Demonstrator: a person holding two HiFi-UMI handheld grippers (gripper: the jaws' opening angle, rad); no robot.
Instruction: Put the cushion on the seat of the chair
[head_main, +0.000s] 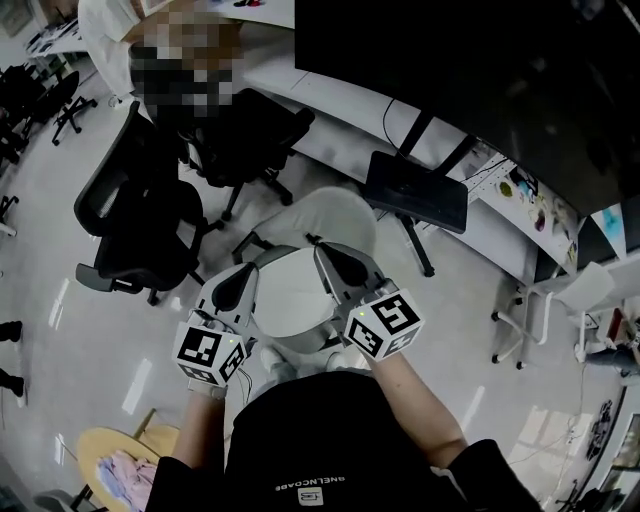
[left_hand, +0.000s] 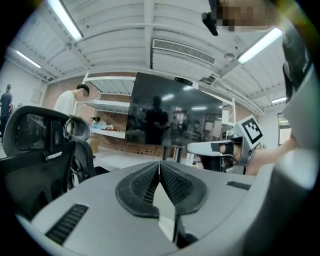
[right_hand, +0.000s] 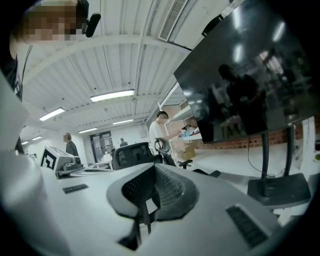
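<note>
Hovering with jaws together, empty: left gripper (head_main: 249, 271), right gripper (head_main: 323, 249) | flanking pale round cushion (head_main: 290, 296), seemingly already on white chair (head_main: 340, 214) seat | risk: clipping cushion edge, dragging it off-centre.

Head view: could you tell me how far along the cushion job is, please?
Nothing looks done: the seat of the white moulded chair looks bare. Nothing is in hand: the left gripper and right gripper are shut and empty. Remaining: fetching the pink soft bundle, possibly the cushion, from the round wooden stool and placing it.
</note>
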